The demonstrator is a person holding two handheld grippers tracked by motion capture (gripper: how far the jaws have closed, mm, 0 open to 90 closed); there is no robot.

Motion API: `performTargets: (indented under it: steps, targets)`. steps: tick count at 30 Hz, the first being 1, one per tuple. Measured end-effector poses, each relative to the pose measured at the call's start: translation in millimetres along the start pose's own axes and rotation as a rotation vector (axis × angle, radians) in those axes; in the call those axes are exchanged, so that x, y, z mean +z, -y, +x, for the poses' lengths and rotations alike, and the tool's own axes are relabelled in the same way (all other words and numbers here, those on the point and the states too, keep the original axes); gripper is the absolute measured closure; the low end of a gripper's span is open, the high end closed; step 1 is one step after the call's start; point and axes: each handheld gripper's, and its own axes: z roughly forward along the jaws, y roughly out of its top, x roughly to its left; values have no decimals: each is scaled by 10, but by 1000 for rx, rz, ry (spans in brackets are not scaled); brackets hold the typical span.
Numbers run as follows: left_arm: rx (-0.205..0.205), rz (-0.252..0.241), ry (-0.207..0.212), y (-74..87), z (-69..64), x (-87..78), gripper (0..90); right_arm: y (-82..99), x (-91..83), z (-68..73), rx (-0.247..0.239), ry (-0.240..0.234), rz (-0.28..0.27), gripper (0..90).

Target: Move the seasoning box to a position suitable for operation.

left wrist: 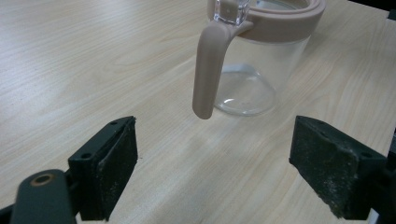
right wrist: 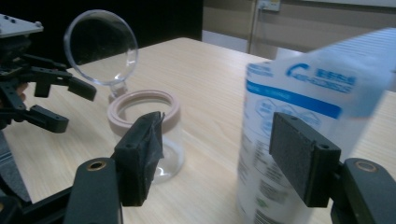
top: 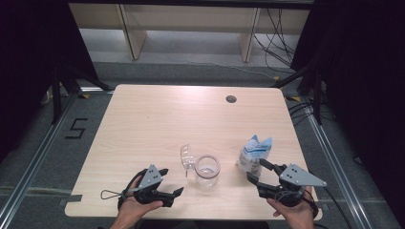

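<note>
A clear jar [top: 207, 171] with a pink rim stands near the table's front middle, its round clear lid [top: 187, 157] flipped open to the left. My left gripper [top: 172, 181] sits open just left of it. In the left gripper view the jar's pink handle [left wrist: 209, 65] hangs ahead of the open left gripper [left wrist: 215, 135], apart from both pads. A white and blue bag [top: 254, 152] stands upright right of the jar. My right gripper [top: 257, 171] is open at the bag's near side. In the right gripper view the bag [right wrist: 289, 93] rises behind the right pad [right wrist: 299, 158], with the jar [right wrist: 144, 109] beyond the left one.
The light wooden table [top: 157, 119] has a round cable hole [top: 231, 99] at the back right. Its front edge lies just under both hands. Dark curtains flank the table, and cables lie on the floor at the back right.
</note>
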Motion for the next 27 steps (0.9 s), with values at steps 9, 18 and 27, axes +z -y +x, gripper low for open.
performTargets:
  steps: [9,18,27]
  targets:
    - [-2,-2,6,-4,7,3,148,82,-140,-115,7,92,8,349]
    - [-4,-6,11,-11,14,12,148,245,-82,-346,24,124,-18,268]
    - [-9,1,6,-25,-2,25,148,335,-30,-433,73,111,14,221]
